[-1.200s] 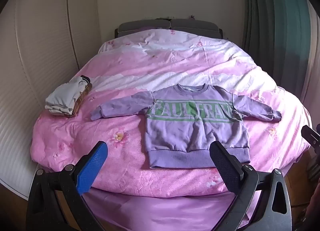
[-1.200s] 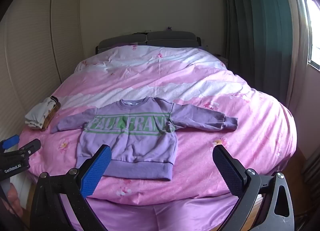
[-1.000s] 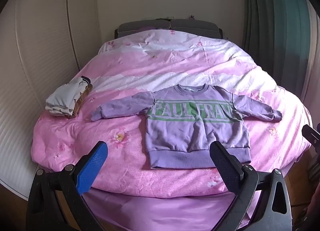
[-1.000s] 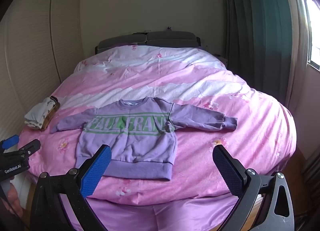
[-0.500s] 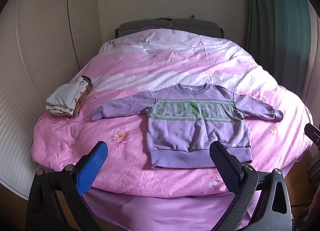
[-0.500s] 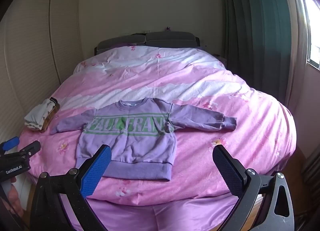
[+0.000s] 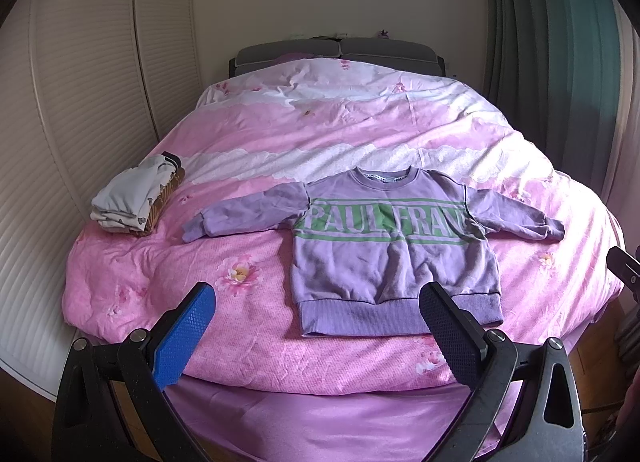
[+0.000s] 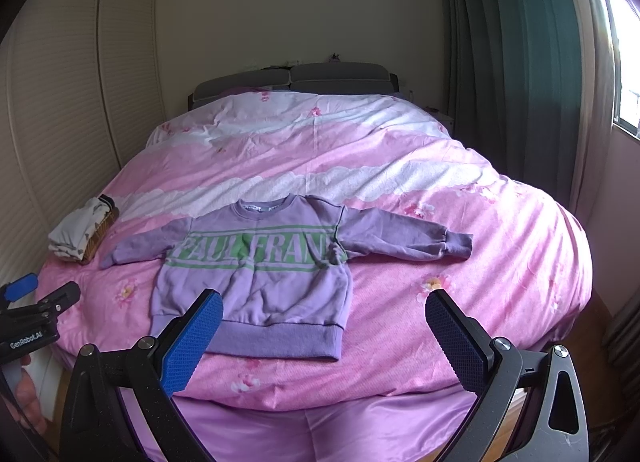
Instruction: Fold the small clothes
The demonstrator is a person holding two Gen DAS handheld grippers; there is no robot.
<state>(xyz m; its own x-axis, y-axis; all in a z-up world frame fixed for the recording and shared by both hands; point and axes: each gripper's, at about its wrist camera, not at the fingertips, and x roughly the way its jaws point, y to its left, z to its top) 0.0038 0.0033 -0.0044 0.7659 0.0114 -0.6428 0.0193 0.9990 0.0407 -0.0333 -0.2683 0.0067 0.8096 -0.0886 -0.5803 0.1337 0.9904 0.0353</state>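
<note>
A small purple sweatshirt (image 7: 394, 254) with green "PAUL FRANK" lettering lies flat and face up on the pink bed, both sleeves spread out; it also shows in the right wrist view (image 8: 256, 270). My left gripper (image 7: 316, 298) is open and empty, held at the bed's foot, in front of the sweatshirt's hem. My right gripper (image 8: 324, 302) is open and empty, also at the foot, just right of the hem. The left gripper's body shows at the left edge of the right wrist view.
A folded pile of pale clothes (image 7: 132, 198) sits at the bed's left edge, also in the right wrist view (image 8: 80, 234). The pink duvet (image 7: 320, 134) covers the bed. A louvred wardrobe (image 7: 80, 102) stands left, green curtains (image 8: 512, 62) right, a grey headboard (image 8: 296, 80) behind.
Both grippers have drifted very slightly; the sweatshirt sits a touch further right in the left view. Nothing was touched or moved.
</note>
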